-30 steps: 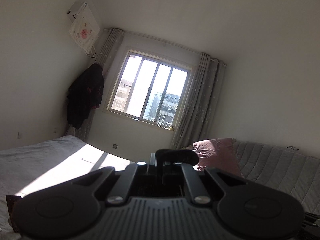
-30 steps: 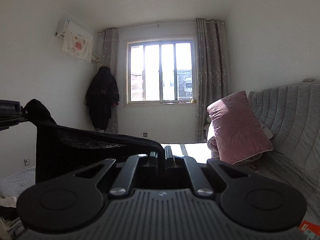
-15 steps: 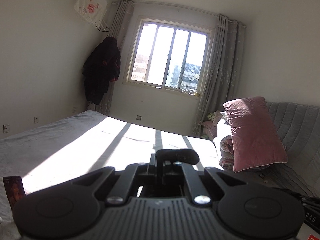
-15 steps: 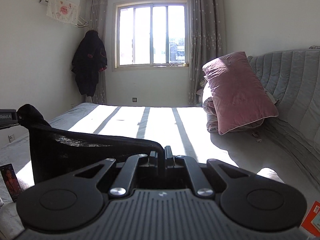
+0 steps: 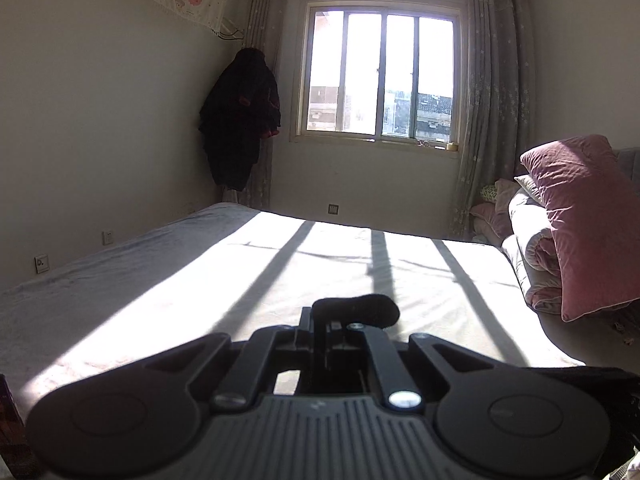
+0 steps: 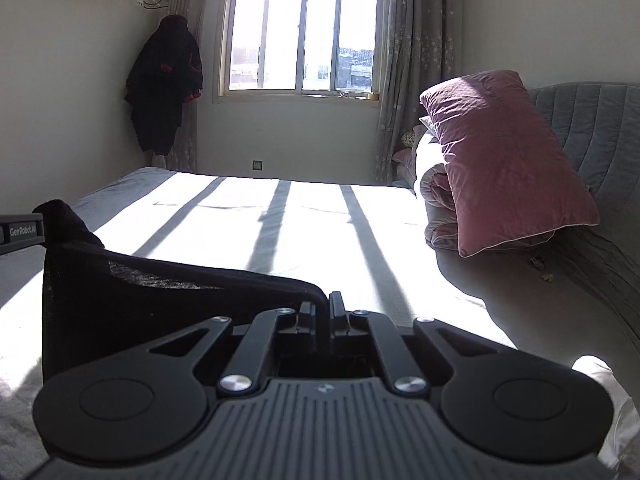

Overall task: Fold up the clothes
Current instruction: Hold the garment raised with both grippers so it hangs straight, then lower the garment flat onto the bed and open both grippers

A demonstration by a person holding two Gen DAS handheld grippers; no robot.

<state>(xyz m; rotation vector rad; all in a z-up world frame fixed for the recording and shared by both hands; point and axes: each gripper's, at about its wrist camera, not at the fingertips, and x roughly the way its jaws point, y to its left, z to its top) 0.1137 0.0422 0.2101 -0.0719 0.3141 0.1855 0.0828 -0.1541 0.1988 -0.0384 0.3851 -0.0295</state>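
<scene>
I note a black garment [image 6: 160, 312], thin, stretched taut above the bed [image 6: 304, 220], clamped between left gripper [image 6: 24, 232] and right gripper [image 6: 326, 308].

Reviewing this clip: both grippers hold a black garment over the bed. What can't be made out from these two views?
- Black garment: its kind and its lower part; the right gripper body covers the bottom in the right wrist view.
- In the left wrist view only a tuft at the left gripper shows.
- Bed under the garment: hidden by gripper bodies.
- Small dark item: cut off at the left edge.
</scene>
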